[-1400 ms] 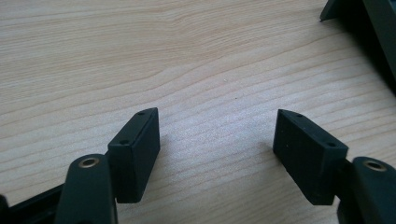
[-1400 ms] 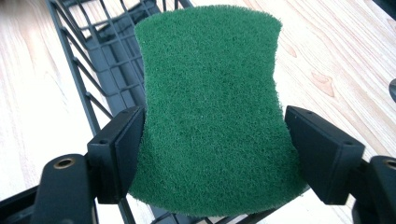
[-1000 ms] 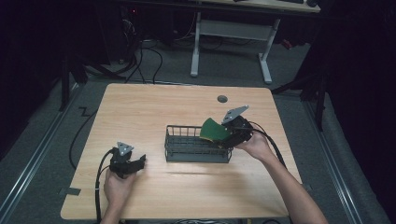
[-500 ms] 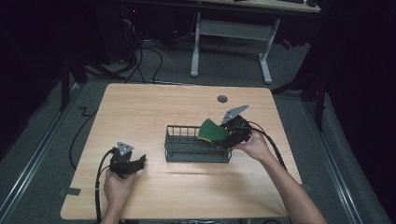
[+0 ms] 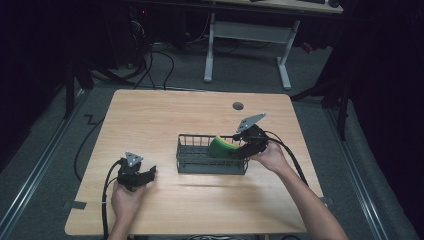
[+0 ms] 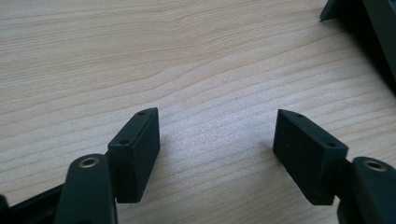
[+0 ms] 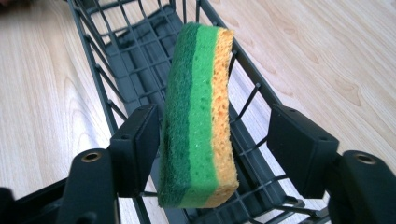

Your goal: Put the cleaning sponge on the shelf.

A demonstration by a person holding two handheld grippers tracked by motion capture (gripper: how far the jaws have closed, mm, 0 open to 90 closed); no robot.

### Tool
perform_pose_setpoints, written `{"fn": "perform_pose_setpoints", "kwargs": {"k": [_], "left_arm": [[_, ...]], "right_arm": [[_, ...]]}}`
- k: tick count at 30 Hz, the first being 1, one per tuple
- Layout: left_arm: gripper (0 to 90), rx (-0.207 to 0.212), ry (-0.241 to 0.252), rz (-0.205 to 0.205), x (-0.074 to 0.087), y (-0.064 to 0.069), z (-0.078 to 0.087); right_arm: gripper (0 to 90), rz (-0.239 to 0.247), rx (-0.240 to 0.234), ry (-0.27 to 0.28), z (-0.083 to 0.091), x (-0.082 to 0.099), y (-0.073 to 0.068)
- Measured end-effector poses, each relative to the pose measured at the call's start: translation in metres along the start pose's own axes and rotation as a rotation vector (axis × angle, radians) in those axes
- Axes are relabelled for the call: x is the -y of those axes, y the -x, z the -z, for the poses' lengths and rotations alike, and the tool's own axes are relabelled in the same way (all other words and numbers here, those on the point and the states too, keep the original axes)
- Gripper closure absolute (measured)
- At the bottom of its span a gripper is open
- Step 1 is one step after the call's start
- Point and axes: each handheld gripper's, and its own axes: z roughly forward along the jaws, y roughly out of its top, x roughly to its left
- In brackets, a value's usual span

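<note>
A green and yellow sponge (image 5: 220,146) stands on edge inside the dark wire basket (image 5: 200,167) at mid-table, at its right end. My right gripper (image 5: 241,150) is at that end, open around the sponge. In the right gripper view the sponge (image 7: 201,116) leans against the left pad (image 7: 135,149), a gap separates it from the right pad (image 7: 299,149), and the basket (image 7: 116,56) runs away beneath it. My left gripper (image 5: 144,176) rests on the table near the front left, open. Only bare wood lies between the jaws of this gripper (image 6: 217,126).
A round cable hole (image 5: 238,105) sits in the tabletop behind the basket. A corner of the basket (image 6: 364,28) shows at the top right of the left gripper view. Beyond the table stand a white desk frame (image 5: 245,40) and floor cables (image 5: 150,55).
The right gripper has lowered the sponge from above the basket's rim down into the basket and let its jaws open. The left gripper has stayed where it was.
</note>
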Motion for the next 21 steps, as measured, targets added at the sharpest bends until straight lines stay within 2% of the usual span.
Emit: {"fn": "perform_pose_setpoints", "kwargs": {"k": [2,6,9,12,18,21], "left_arm": [[32.3,0.000,0.000,0.000,0.000,0.000,0.000],[32.2,0.000,0.000,0.000,0.000,0.000,0.000],[32.2,0.000,0.000,0.000,0.000,0.000,0.000],[32.2,0.000,0.000,0.000,0.000,0.000,0.000],[32.1,0.000,0.000,-0.001,0.000,0.000,0.000],[32.1,0.000,0.000,0.000,0.000,0.000,0.000]], "right_arm": [[35.1,-0.012,-0.003,0.017,0.001,0.001,0.001],[35.4,-0.072,-0.006,0.066,0.008,0.006,0.003],[35.2,-0.109,0.014,0.086,0.015,0.010,0.004],[35.2,-0.136,0.020,0.127,0.026,0.012,0.005],[35.4,-0.162,0.055,0.186,0.046,0.013,0.005],[36.2,-0.191,0.076,0.202,0.054,0.018,0.005]]}}
